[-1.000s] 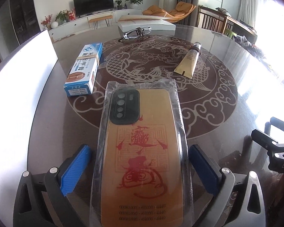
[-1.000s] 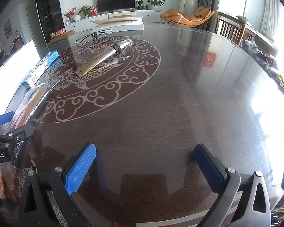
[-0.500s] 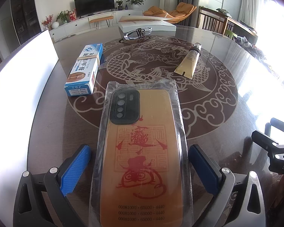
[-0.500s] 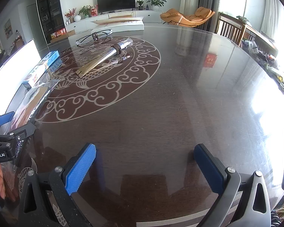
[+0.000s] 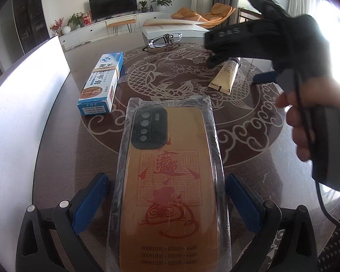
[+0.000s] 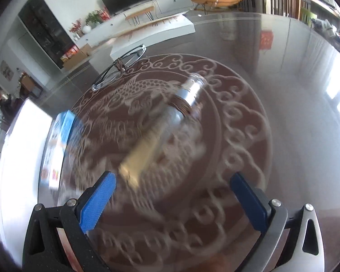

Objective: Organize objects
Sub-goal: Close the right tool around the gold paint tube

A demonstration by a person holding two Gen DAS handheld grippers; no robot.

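A yellow phone case (image 5: 170, 181) in clear wrap lies flat on the patterned table (image 5: 249, 136). My left gripper (image 5: 166, 195) stands open astride it, with a gap at each blue pad. A cream tube (image 5: 224, 79) with a silver cap lies further back on the right. My right gripper (image 5: 234, 70), held by a hand (image 5: 306, 117), hovers over that tube. In the blurred right wrist view the tube (image 6: 165, 127) lies just ahead of the right gripper (image 6: 172, 195). Its jaws are wide and closing a little, and the pads press on nothing.
A blue-and-white box (image 5: 102, 83) lies left of the fish pattern and shows again as the blue box (image 6: 56, 149). Folded glasses (image 5: 163, 40) rest in front of a white flat box (image 5: 170, 28) at the back. A white board (image 5: 22, 113) borders the table's left side.
My right gripper has swept left across the table to above the tube and rolled, blurring its view. The left gripper and the phone case have not moved.
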